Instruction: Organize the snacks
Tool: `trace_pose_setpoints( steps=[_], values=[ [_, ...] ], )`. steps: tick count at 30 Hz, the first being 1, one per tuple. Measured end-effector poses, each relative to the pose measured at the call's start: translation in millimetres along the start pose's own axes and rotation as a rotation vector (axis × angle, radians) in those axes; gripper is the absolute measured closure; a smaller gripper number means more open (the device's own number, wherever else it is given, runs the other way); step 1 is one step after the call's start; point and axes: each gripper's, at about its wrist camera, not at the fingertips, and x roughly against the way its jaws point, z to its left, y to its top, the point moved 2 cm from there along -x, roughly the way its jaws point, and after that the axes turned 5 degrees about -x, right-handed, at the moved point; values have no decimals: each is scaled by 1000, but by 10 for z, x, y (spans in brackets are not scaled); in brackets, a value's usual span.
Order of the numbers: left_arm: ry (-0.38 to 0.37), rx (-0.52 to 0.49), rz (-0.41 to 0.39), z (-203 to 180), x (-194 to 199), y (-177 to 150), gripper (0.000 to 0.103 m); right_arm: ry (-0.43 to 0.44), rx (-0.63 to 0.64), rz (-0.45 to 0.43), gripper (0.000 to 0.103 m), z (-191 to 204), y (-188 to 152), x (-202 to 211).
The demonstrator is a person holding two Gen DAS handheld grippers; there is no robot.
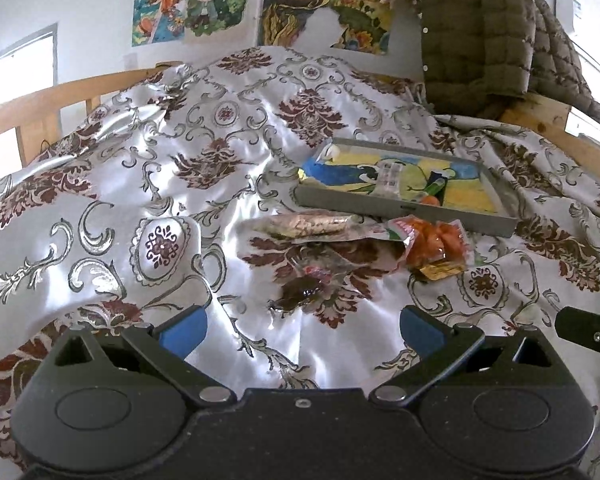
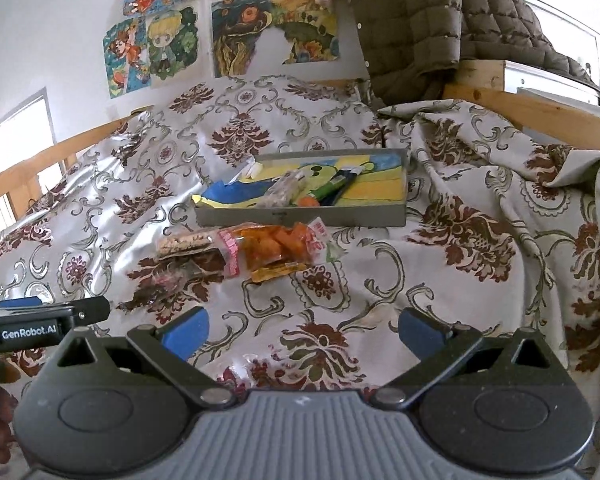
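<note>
A grey tray (image 1: 400, 204) (image 2: 300, 216) with a cartoon picture inside lies on the patterned bedspread and holds a clear packet (image 2: 282, 194) and a green tube (image 2: 336, 185). In front of it lie loose snacks: an orange candy bag (image 1: 436, 242) (image 2: 278, 246), a cereal bar packet (image 1: 304, 226) (image 2: 186, 244), a small yellow sachet (image 1: 440, 270) (image 2: 278, 270) and a dark clear-wrapped snack (image 1: 304, 290) (image 2: 172, 278). My left gripper (image 1: 302, 326) is open and empty, just short of the dark snack. My right gripper (image 2: 302, 326) is open and empty, well short of the snacks.
A quilted olive jacket (image 1: 484, 36) (image 2: 412, 24) hangs over the wooden bed frame (image 1: 32, 100) (image 2: 540, 108) at the back right. Posters (image 1: 188, 0) cover the wall. The other gripper shows at the frame edges, in the left wrist view (image 1: 588, 334) and in the right wrist view (image 2: 40, 320).
</note>
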Motion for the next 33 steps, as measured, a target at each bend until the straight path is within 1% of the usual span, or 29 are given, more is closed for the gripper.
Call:
trace_pose_setpoints(
  steps=[4,12,24,28,33],
  values=[
    [-11,-5,11,-11,-25,-3,1,12,6,12,0,35,-9,-39],
    [11,-11,30,14,-73,-22,1,33,40,28,0,139,-41,-84],
    [27,7,55,97,-116,-50,1,42,44,39,0,171,-55,-129],
    [34,4,47,131,-131,-20,1,50,58,34,0,207,-51,-145],
    [24,19,46,169,-179,16,1,48,101,-1,0,288,-6,-186]
  ],
)
